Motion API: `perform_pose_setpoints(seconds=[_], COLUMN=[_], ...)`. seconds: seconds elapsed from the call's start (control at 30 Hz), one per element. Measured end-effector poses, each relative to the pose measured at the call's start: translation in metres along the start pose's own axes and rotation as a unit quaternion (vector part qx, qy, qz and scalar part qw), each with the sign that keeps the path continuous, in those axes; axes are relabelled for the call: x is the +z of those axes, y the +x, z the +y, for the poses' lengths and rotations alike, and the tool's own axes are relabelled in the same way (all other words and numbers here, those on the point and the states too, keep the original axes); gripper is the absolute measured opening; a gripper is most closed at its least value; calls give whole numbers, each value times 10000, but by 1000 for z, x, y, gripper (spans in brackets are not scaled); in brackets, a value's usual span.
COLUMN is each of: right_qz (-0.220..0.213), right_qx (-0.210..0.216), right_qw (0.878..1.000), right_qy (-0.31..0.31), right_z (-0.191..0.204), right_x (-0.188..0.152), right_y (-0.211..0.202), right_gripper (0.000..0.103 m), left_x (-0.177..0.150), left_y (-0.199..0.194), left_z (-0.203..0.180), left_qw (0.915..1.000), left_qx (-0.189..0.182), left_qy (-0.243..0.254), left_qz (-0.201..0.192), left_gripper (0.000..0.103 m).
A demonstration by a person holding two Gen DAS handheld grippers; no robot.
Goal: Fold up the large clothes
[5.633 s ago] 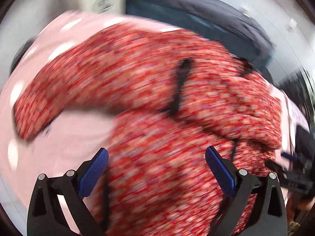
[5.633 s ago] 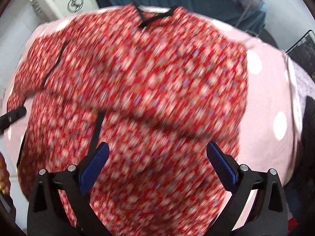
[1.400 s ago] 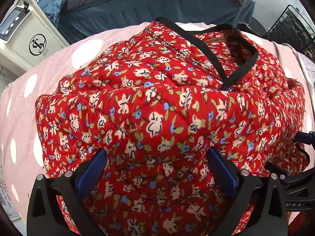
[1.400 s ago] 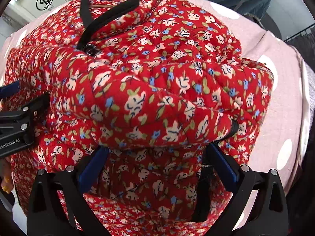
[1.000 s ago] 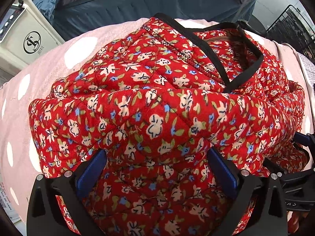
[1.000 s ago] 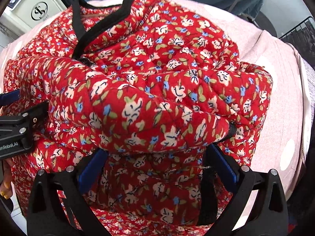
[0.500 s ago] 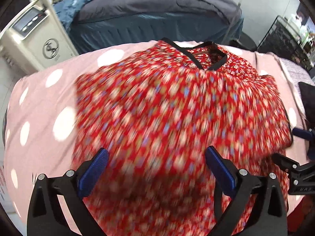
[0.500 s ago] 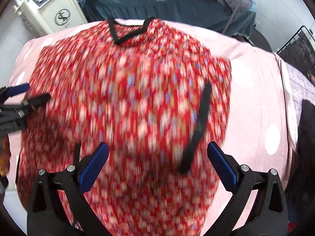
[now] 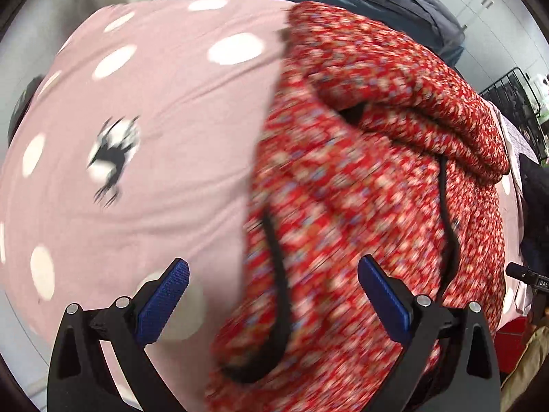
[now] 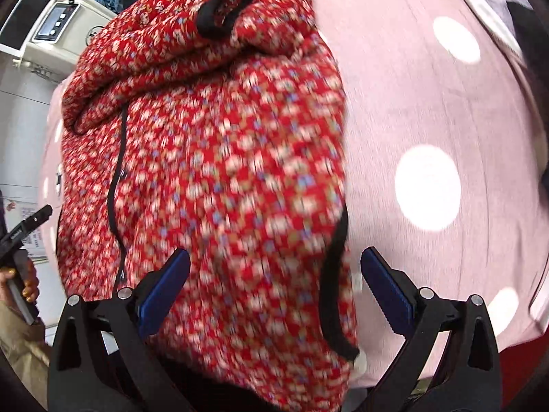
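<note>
Red floral jacket (image 9: 370,178) lies folded in half on the pink dotted sheet (image 9: 164,110), no longer bunched up against the cameras as a second ago. Left gripper (image 9: 272,295) and right gripper (image 10: 274,281) both spread wide, empty, pulled back off the jacket's near edge.

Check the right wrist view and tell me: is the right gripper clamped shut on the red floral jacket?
No. The right gripper stands wide open above the red floral jacket, gripping nothing.
</note>
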State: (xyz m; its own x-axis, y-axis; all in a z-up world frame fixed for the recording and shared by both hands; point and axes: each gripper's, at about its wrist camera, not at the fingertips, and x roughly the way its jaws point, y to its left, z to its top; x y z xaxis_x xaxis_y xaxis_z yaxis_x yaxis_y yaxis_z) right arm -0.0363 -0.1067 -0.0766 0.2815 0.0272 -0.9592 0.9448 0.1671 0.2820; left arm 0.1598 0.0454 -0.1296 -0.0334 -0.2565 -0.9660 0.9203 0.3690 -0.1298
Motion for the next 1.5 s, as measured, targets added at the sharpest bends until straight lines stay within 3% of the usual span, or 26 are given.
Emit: perform_pose_setpoints(seconds=[0.2,0.3,0.53,0.63,0.73,0.9,1.07,1.13,1.17,1.27,1.33,1.4,1.5], right_qz=[124,139,129,223,456,999,1091,1121,1139,1243,1264,1272,1248], right_qx=[-23,4,184,422,797,1224,830,718,685,771,740,796,852], right_qw=[9999,9999,9992,9978,9946,9867,9905,9910,9910,9890,9886,9878,9871], right_qy=[-11,51,324,471,474,371,52,-105,-155,-238,-340,-404,-523], right_z=[-15,-18,-51,-67,-74,-63,-47,-42,-38,-26,-21,-13,4], right_x=[-45,-51,-74,-83,-95,-123,-132,-132,-131,-126,-127,-129,-132], right_y=[-2,-2,-15,-12,-6,22,35,32,31,28,22,14,3], right_gripper=[98,98,98,98,98,98,98,89,85,60,37,24,19], left_x=[-28,-36,-45,-55,-67,-90,-83,-78,-77,-75,-76,-80,-88], left_y=[-13,-11,22,33,35,46,47,43,41,41,40,32,13], left_z=[49,60,38,41,50,43,31,19,14,12,14,11,-7], left_qw=[9987,9971,9971,9954,9908,9864,9897,9894,9885,9867,9848,9821,9743], left_qx=[-292,-527,-642,-774,-1123,-1376,-1165,-1172,-1205,-1292,-1416,-1553,-1732], left_qy=[-417,-549,-214,-320,-478,-97,63,290,376,406,337,427,957], left_qz=[-15,6,338,463,579,899,833,812,831,895,944,978,1077], left_gripper=[97,97,97,97,97,97,94,73,70,59,47,38,31])
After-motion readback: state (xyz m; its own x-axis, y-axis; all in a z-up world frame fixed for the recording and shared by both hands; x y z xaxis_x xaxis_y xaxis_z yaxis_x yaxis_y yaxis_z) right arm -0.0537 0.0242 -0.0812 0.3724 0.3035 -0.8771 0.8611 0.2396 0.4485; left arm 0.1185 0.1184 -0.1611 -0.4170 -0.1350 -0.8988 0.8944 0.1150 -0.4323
